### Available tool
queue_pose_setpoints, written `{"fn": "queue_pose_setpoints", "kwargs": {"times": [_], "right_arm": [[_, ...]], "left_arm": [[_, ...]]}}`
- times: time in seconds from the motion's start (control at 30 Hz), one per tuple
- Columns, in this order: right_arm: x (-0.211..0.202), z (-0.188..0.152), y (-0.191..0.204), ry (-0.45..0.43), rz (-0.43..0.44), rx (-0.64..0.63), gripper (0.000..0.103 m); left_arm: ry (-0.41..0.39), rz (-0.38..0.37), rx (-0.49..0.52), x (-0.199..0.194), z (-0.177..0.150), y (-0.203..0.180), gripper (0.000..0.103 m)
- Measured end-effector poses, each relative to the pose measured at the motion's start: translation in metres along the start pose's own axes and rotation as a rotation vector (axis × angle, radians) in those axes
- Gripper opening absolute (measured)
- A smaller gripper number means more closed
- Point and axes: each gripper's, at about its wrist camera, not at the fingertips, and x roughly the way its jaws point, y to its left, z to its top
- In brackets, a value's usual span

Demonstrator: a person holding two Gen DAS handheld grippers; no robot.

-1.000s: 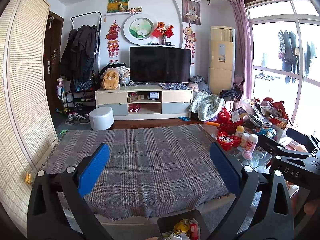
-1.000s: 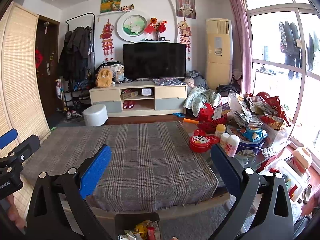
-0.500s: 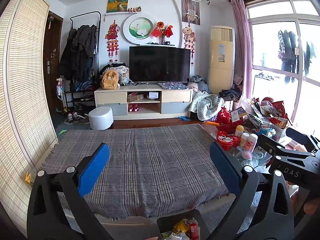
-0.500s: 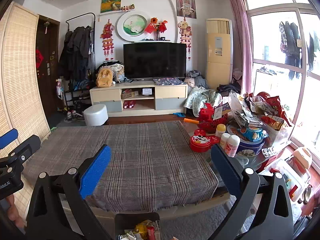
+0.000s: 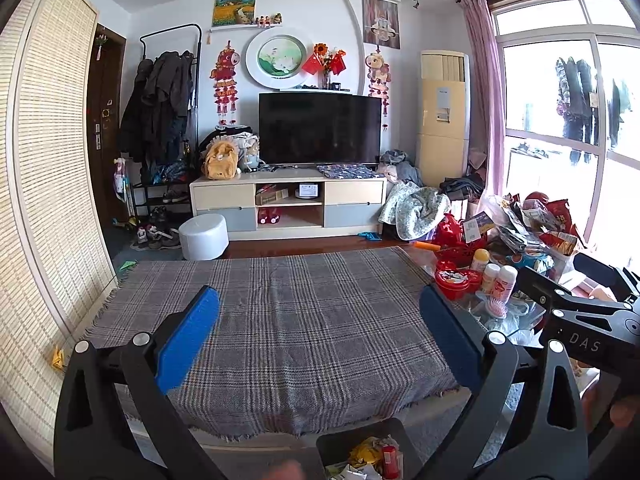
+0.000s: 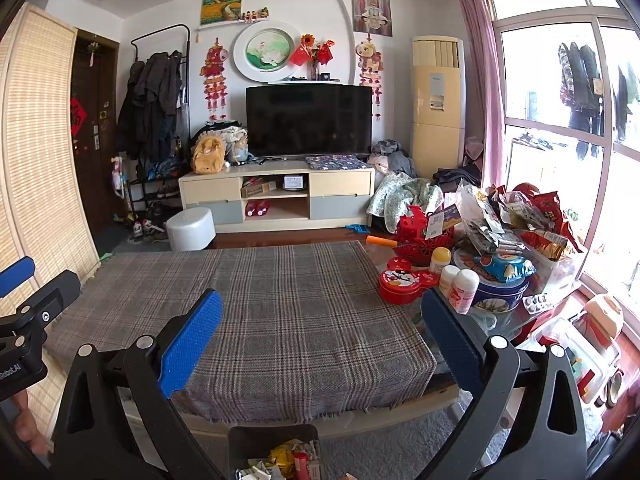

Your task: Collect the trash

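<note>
With both the left gripper and right gripper spread wide and empty over the plaid cloth, collecting looks finished or paused, bin at 6 o'clock already holding scraps, next reach likely clutter at 3 o'clock.

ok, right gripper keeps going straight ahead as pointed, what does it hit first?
Probably nothing soon: the right gripper, open, points over the checked cloth, which shows bare. Beyond, the TV stand, though depth is unclear.

White walls, dark television on low cabinet, plaid-covered table, bright windows at right, pink curtain.
</note>
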Motion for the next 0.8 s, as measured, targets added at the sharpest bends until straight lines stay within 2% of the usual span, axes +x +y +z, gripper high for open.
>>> {"fn": "queue_pose_setpoints", "kwargs": {"times": [0.8], "right_arm": [[0.003, -0.002, -0.005, 0.004, 0.003, 0.003, 0.100]], "left_arm": [[0.015, 0.016, -0.030, 0.010, -0.008, 0.006, 0.095]]}}
